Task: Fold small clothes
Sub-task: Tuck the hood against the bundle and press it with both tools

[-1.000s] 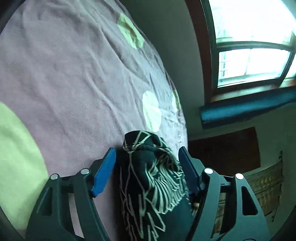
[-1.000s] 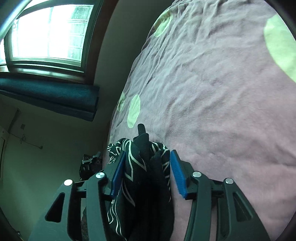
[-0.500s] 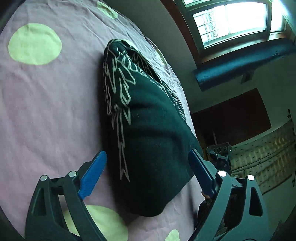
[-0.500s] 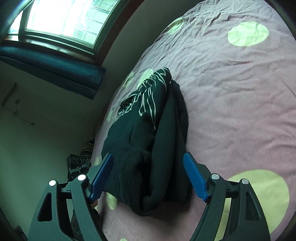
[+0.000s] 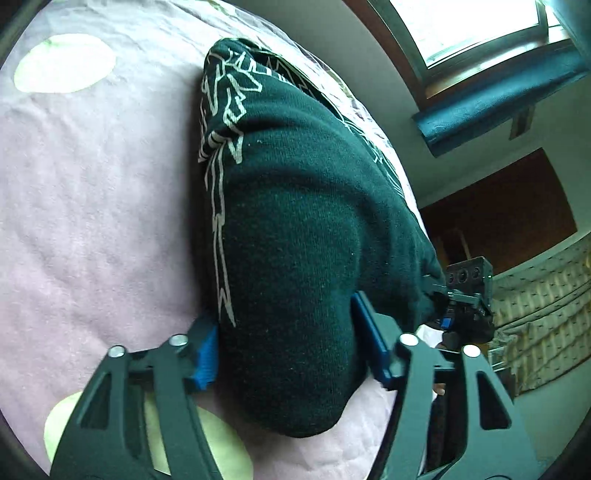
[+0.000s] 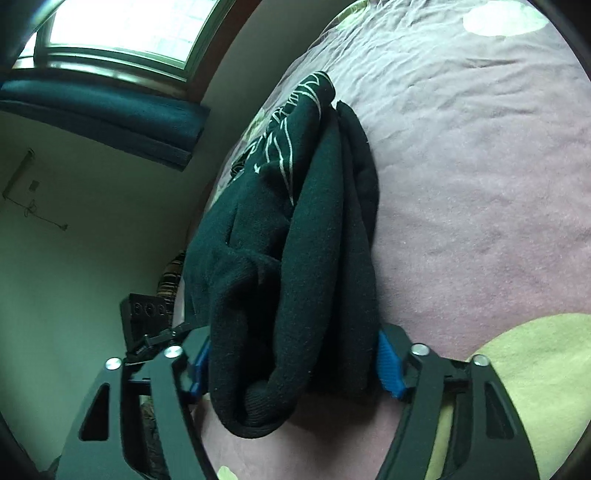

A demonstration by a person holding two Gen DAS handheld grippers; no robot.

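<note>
The dark green knitted garment with white line pattern [image 5: 306,236] lies folded in a thick bundle on the pink-purple bed cover with pale yellow-green round dots [image 5: 92,221]. Its patterned end points away from both cameras, and the plain rounded end is near the grippers.

Left gripper [image 5: 291,349], black w/ blue finger pads [image 5: 205,350]: the two pads stand on both sides of the near end of the bundle and touch the fabric on each side. The cloth bulges between them and past them toward the camera, so the gripper is closed onto the garment, not wide apart.

Right gripper [image 6: 295,360], same black frame w/ blue pads [image 6: 388,371]: pads also press on both sides of the bundle [image 6: 291,258]. In this view the layers of the fold show as long vertical ridges, approx. three or four, and the lowest rolled edge hangs a bit below the pads. The right gripper is clamped on the garment too.

Each wrist view shows the other gripper's black camera block [image 5: 469,277] just beside the far side of the bundle.

Behind the bed: a bright window w/ dark wood frame [image 6: 122,33], and a dark teal rolled cushion [image 6: 107,114] lies below it on the sill. A pale yellow-green dot [image 6: 535,369] is near the right finger.
</note>
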